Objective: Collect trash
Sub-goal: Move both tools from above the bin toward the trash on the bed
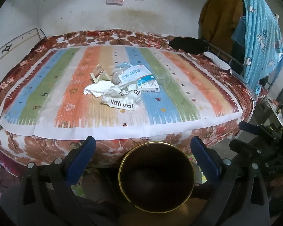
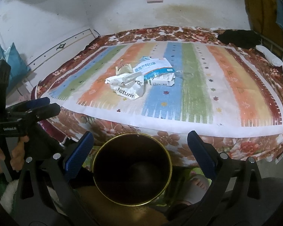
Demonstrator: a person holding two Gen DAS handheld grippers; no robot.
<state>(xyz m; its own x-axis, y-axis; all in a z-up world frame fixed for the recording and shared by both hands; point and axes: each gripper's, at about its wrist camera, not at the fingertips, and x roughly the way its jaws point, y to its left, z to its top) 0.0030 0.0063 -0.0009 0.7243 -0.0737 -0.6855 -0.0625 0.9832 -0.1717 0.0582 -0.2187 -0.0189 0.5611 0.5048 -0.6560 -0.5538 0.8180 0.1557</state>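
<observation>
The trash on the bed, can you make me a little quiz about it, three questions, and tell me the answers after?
1. True or false: the dark bin with the gold rim already has trash in it.
2. What word is printed on the crumpled white bag at the front of the trash pile?
A. Natural
B. Fresh
C. Happy
3. Fill in: the left gripper and the right gripper both have their blue fingers ____ , holding nothing.

Key
1. False. The bin looks empty, and the trash lies on the striped mat on the bed.
2. A
3. open
</observation>
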